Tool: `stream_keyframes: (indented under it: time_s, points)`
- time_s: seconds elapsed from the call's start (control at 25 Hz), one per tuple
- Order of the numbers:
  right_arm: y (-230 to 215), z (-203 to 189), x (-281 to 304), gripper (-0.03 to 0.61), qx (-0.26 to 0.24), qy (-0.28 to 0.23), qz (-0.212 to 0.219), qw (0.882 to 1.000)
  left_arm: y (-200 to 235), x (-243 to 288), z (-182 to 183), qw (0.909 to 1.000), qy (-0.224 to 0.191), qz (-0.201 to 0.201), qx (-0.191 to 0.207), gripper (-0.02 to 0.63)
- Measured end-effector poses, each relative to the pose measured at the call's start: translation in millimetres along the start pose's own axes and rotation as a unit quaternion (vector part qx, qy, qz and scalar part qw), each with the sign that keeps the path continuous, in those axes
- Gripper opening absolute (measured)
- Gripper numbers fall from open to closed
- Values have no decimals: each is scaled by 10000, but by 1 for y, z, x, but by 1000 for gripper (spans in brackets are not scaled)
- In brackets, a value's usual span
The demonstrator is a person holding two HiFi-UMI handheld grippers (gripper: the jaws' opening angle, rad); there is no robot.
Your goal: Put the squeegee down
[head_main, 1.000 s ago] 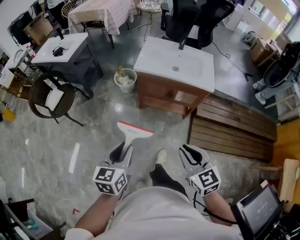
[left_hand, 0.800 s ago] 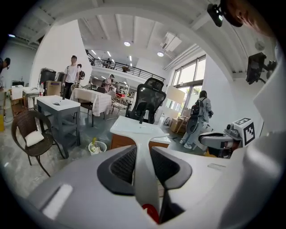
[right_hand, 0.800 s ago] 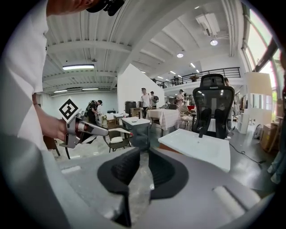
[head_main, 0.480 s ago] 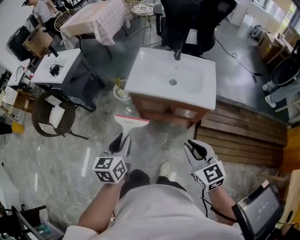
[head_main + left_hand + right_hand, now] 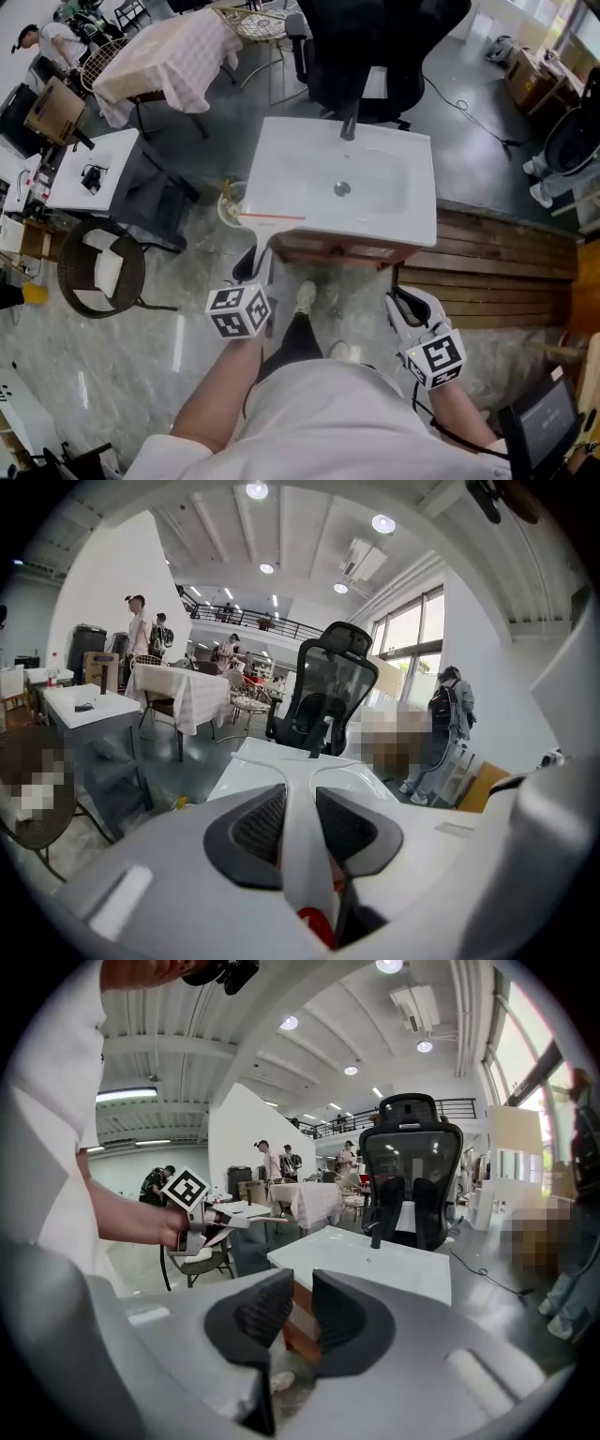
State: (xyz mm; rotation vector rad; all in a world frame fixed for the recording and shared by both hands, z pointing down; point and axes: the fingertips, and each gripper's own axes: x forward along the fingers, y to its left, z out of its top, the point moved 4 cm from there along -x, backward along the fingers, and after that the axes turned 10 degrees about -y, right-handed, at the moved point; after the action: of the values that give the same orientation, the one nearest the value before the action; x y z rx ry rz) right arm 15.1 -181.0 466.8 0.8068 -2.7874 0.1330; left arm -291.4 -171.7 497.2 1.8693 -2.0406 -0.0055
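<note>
The right gripper (image 5: 405, 302) hangs nearest, at the right, over the grey floor (image 5: 112, 347); its jaws stand a narrow gap apart with nothing between them. A little farther and to the left, the left gripper (image 5: 253, 267) is clamped part-way closed on the white handle of the squeegee (image 5: 272, 217); the pads press on both sides of the handle's narrow neck. From there the handle runs away from the person, and the red-edged blade lies crosswise over the near left edge of the white basin (image 5: 394, 202), above its wooden cabinet (image 5: 328, 251); whether the blade touches the top I cannot tell. It looks a light tool with a stiff plastic body and a soft rubber lip; the smooth handle could swivel between the pads, so the neck where it is held now seems the right hold. The basin top looks glossy and sloped inward; laid flat it should rest, though it may slide. Farther off stand the tap (image 5: 349, 127) and a black office chair (image 5: 366, 56).
</note>
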Motion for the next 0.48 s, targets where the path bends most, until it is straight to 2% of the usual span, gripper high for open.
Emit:
stream_keyframes:
  time_s: [0.28,0.48]
  points:
    - [-47,40,81,49,141,25,-632,9979,54,133,30,9992,266,-237,158,108]
    - [-70,54,127,49,151,117,-1039,9944,89,223,38,9981,456,-334,239,108]
